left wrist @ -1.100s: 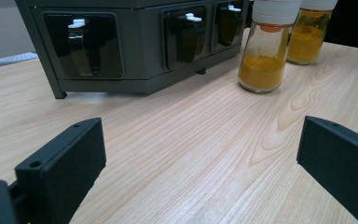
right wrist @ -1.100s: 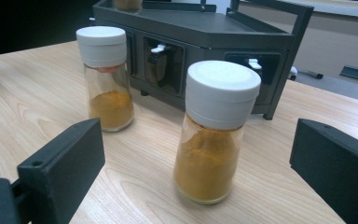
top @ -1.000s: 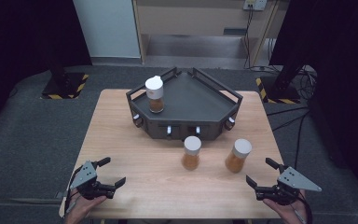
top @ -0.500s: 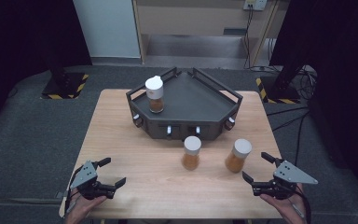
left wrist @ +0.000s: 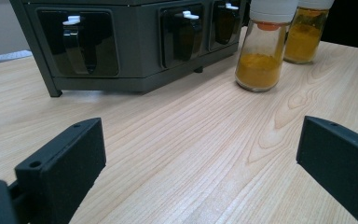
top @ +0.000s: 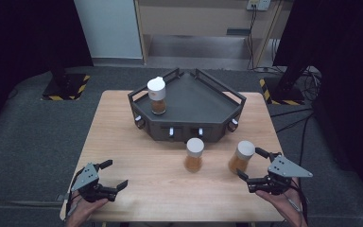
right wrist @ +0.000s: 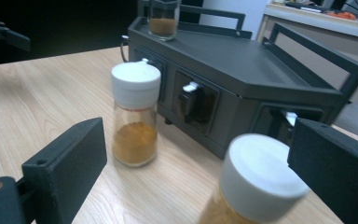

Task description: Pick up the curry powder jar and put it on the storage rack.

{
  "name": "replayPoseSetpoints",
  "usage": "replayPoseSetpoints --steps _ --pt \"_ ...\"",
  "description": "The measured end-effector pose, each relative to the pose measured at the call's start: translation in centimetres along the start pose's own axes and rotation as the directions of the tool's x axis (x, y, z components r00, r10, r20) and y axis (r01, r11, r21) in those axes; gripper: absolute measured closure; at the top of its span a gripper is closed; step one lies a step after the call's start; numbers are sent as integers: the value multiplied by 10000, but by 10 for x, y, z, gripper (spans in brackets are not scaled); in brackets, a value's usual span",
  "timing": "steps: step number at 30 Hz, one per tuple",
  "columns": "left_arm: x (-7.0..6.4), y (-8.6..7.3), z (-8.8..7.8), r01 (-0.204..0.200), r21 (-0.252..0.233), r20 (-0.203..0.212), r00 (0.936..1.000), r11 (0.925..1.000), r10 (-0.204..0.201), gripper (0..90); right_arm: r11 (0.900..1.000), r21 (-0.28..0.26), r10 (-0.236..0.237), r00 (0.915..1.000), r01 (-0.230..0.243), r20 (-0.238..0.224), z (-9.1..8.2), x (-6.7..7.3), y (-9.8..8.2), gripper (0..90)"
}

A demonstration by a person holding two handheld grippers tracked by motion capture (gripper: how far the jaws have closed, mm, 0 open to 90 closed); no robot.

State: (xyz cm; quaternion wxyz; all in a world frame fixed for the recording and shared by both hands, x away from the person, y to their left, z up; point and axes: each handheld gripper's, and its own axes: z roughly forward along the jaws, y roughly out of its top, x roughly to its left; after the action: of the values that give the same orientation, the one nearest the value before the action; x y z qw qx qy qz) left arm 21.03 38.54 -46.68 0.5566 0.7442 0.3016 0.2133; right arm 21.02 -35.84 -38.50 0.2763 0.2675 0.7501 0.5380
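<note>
Right gripper (top: 252, 166), jaws wide and empty, just beside right jar (top: 241, 156) before rack (top: 189, 101); an off-centre approach could tip the jar.

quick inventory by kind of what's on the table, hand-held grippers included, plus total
Spice jars with white caps: 3 (one on the rack, middle one on the table, right one on the table)
Dark grey rack: 1
Hand-held grippers: 2 (left gripper, right gripper, both open)
Total: 6
</note>
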Motion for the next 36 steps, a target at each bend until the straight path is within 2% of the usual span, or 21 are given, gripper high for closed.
replayPoseSetpoints --steps 12,36 --pt "0 0 0 -6 5 25 10000 10000 6 1 9999 -101 -62 9987 57 -506 25 -3 13 43" --pt "0 0 2 -28 58 84 10000 10000 28 4 9994 36 -351 9922 358 -1193 70 -3 29 45"
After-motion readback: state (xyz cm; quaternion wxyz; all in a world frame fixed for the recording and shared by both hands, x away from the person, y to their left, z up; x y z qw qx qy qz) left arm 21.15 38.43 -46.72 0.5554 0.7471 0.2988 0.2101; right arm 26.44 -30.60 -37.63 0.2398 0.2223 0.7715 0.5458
